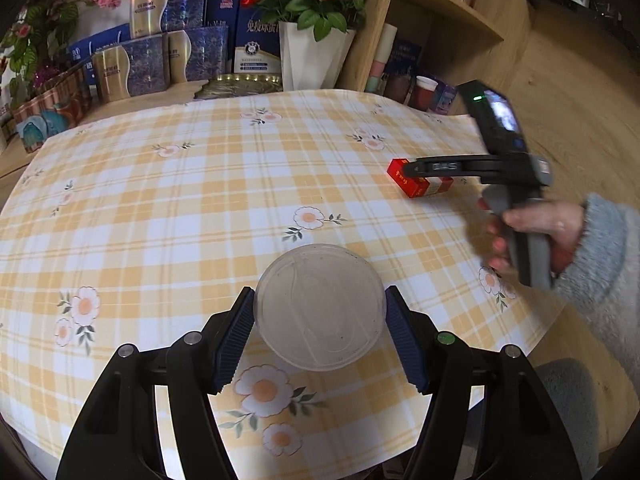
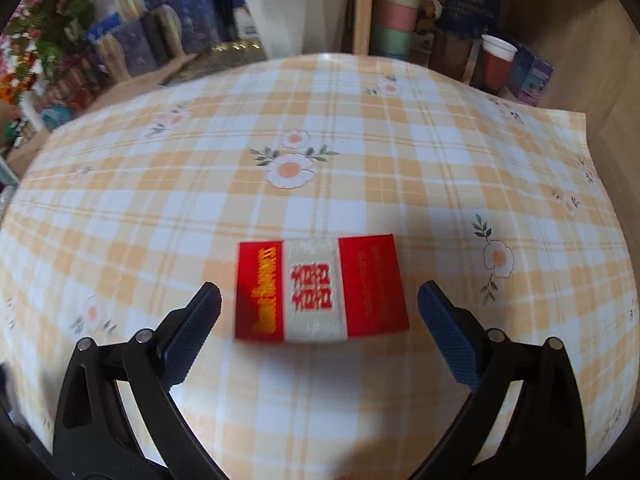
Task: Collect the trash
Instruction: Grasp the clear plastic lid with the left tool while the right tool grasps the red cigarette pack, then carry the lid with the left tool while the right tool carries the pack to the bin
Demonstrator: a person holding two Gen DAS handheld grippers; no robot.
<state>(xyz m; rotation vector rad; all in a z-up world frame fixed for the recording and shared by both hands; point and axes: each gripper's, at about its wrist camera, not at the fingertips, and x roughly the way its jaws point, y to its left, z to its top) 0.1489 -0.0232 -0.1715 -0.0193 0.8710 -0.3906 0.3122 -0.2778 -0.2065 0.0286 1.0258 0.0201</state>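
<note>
Right gripper [image 2: 320, 320] wide open, tipped down, nothing held. Red box [image 2: 320, 290] flat on the table [image 2: 360, 120], right between the pads, long side across the gap. Left gripper [image 1: 320, 320] busy, pinching a clear lid [image 1: 320, 306].

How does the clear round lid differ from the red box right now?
The clear round lid is flat, circular and see-through; the red box is rectangular, opaque, red with a white band. The lid is clamped between the left tongs; the box lies untouched on the tablecloth, with the right tongs open on either side of it. Both are over the same checked tablecloth.
</note>
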